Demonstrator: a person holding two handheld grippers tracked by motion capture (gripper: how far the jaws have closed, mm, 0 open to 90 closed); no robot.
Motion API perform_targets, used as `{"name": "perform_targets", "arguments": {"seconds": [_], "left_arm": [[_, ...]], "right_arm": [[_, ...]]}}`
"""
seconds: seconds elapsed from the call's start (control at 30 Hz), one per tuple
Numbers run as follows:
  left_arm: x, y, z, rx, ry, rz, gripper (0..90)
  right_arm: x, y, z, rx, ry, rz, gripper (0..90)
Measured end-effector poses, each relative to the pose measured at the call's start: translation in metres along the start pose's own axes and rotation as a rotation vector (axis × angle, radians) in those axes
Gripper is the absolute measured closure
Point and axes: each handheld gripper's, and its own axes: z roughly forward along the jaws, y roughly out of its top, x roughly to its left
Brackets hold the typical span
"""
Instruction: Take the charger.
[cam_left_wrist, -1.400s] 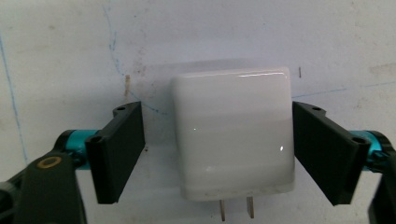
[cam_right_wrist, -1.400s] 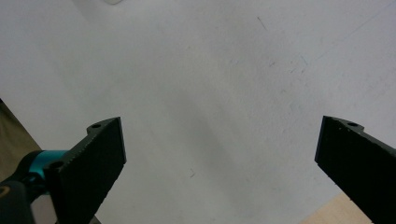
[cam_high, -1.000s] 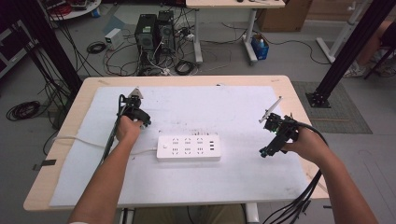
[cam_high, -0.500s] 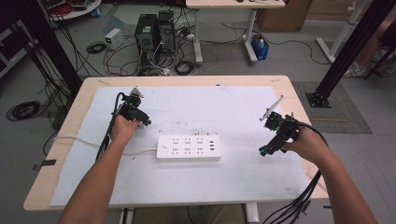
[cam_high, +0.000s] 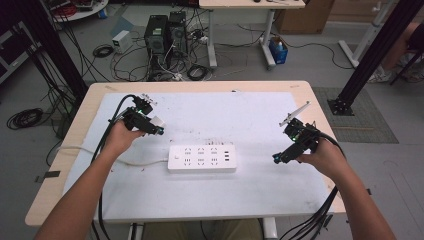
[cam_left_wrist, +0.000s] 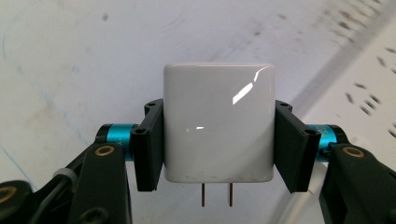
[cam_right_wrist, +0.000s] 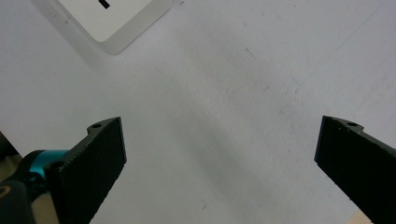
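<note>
A white plug adapter (cam_left_wrist: 218, 122) with two metal prongs at its lower edge sits clamped between the jaws of my left gripper (cam_left_wrist: 218, 144), held clear of the table. From above, that left gripper (cam_high: 156, 127) with the adapter (cam_high: 157, 121) hangs up and to the left of a white power strip (cam_high: 201, 158) lying mid-table. At the right side of the table my right gripper (cam_high: 281, 157) stands open with nothing between its jaws; in its own view, the right gripper (cam_right_wrist: 224, 158) shows bare mat and a corner of the power strip (cam_right_wrist: 114, 21).
A white mat (cam_high: 225, 197) covers most of the wooden table (cam_high: 300, 87). The strip's white cord (cam_high: 132, 162) runs left under my left forearm and off the table's left side. Computers, cables and black frame posts stand on the floor beyond the far edge.
My left gripper has lifted the adapter and carried it right, nearer the power strip. The right gripper has stayed put.
</note>
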Motion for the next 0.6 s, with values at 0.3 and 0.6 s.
{"name": "perform_targets", "arguments": {"seconds": [0.3, 0.6], "left_arm": [[-0.026, 0.009, -0.040, -0.127, -0.119, 0.173, 42.6], [-0.055, 0.011, -0.054, -0.112, -0.173, 0.286, 42.6]], "right_arm": [[0.010, -0.002, 0.002, -0.024, 0.000, 0.021, 1.3], [0.016, -0.001, -0.001, -0.054, 0.004, 0.010, 1.3]]}}
